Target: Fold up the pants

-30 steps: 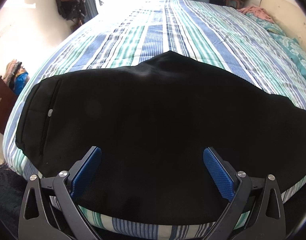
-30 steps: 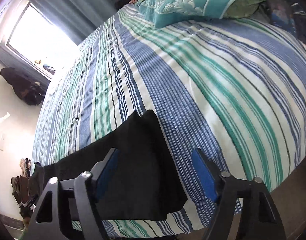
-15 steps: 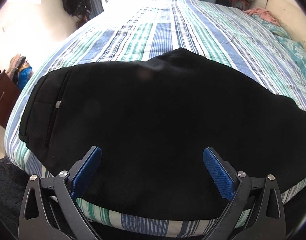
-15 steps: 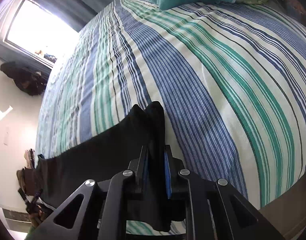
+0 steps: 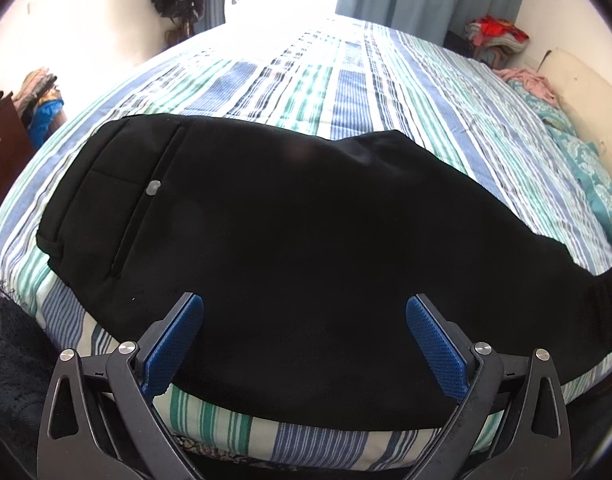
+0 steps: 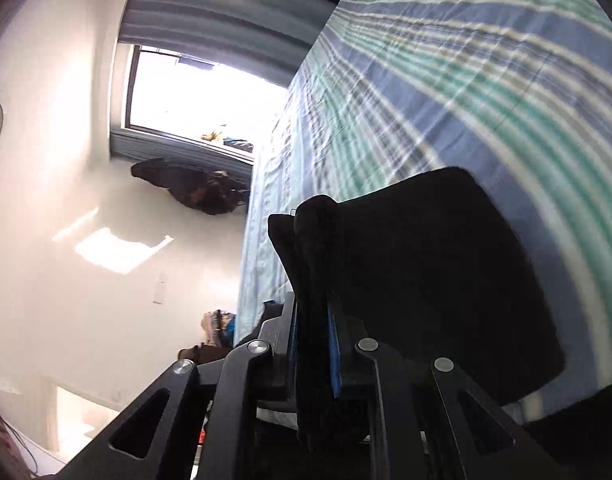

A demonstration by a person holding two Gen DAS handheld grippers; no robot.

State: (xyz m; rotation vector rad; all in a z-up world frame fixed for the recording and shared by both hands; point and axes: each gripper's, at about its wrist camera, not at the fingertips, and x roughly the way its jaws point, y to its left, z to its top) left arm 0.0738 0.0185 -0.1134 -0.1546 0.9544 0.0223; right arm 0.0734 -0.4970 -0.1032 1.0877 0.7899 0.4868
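Pants point(image 5: 298, 240), black and already doubled leg over leg, lay along the near edge of the striped bed point(image 5: 346, 92), their long axis running with that edge. The waistband and a back pocket with a pale button point(image 5: 152, 188) pointed toward the end of the bed nearest the dark cabinet point(image 5: 2, 148); the legs stretched toward the end with the teal pillows point(image 5: 586, 168). The left gripper point(image 5: 305, 340) hung above the seat of the pants with its blue pads spread wide and nothing between them. The right gripper point(image 6: 312, 344) had just been closing, and its pads were clamped on the bunched hem end of the pants, raised off the bed and folded over.
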